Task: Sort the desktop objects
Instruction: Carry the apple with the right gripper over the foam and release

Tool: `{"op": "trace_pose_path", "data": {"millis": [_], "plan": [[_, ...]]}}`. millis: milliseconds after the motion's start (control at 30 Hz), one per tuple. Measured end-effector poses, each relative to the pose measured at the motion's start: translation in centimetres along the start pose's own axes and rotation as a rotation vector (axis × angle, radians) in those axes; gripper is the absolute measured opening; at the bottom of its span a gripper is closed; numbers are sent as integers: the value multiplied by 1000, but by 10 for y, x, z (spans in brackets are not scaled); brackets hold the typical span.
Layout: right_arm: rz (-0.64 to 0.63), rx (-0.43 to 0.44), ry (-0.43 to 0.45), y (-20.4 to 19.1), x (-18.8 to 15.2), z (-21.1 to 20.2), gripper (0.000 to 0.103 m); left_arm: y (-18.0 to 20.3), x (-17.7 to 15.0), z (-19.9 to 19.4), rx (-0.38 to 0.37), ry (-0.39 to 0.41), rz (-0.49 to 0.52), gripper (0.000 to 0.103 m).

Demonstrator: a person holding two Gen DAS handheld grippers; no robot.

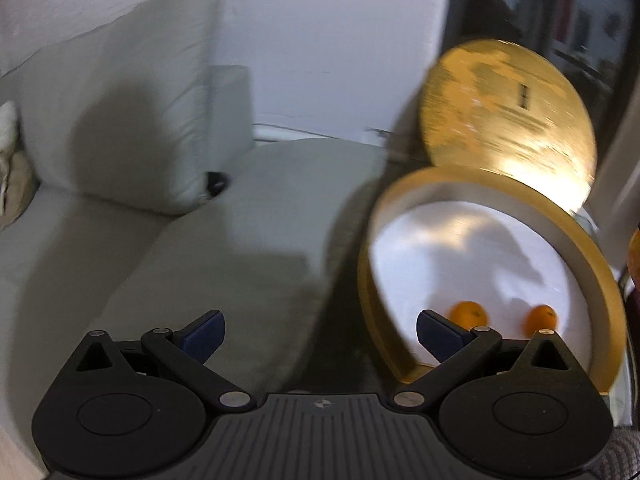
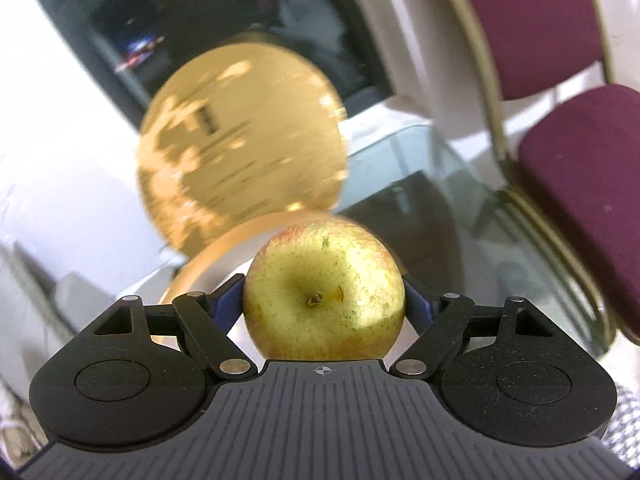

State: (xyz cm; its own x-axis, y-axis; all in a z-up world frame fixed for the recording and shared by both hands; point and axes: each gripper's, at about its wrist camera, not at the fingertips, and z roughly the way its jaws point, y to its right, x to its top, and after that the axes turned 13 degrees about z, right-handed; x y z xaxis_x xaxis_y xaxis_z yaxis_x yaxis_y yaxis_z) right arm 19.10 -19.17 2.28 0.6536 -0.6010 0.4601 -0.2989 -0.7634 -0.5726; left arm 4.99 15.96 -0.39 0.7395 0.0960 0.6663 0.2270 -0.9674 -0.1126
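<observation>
Currently right gripper [image 2: 324, 300] clamps yellow-green round apple [image 2: 323, 296]; left gripper [image 1: 320, 332] wide open, empty. Smooth skin might slip short of round gold tin [image 1: 600, 300].

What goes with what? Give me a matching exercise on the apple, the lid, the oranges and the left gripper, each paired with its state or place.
Things:
1. apple
2. lid
3. oranges
4. left gripper

States or places:
A. open, holding nothing
B. lying inside the round tin
C. clamped between the right gripper's pads
D. standing up behind the tin

Pairs: 1-C, 2-D, 3-B, 4-A
</observation>
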Motion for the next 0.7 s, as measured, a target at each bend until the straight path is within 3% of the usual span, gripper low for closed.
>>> {"op": "trace_pose_path", "data": {"millis": [300, 700], "plan": [[-117, 16, -84, -57, -42, 28, 81, -53, -10, 20, 51, -43, -120, 102], [-190, -40, -202, -86, -82, 103, 81, -75, -23, 62, 37, -146, -190, 102]]}}
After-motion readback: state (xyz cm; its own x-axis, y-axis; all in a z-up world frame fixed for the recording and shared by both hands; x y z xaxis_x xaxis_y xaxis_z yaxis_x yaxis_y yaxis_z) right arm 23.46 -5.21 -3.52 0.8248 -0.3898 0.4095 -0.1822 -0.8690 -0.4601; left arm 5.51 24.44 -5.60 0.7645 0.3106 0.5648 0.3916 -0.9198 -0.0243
